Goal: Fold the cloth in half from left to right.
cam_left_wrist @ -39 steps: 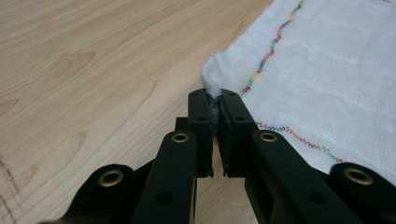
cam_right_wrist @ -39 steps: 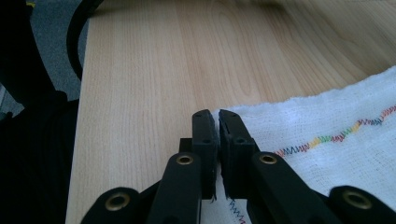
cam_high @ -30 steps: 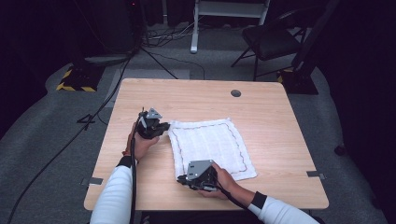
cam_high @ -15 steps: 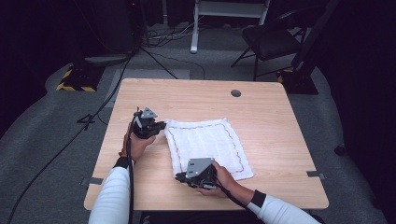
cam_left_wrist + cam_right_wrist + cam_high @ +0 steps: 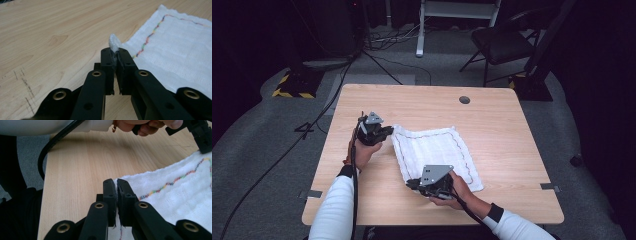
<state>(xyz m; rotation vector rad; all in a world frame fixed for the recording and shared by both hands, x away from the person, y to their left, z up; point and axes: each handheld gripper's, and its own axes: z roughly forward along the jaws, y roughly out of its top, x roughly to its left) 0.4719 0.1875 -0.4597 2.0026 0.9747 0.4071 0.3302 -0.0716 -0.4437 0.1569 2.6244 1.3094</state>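
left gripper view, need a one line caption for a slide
Black two-jaw left gripper shut on a corner of the white woven cloth with rainbow stitching, above the light wooden table.

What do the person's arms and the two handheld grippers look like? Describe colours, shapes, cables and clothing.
Both arms wear white long sleeves with dark cuffs. The left gripper and the right gripper are black, each topped by a grey three-cornered plate and trailing a black cable. Their jaws are flat black bars with brass-coloured rivets.

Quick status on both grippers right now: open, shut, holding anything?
Left gripper: shut on a corner of the white cloth.
Right gripper: shut on the cloth's near corner.
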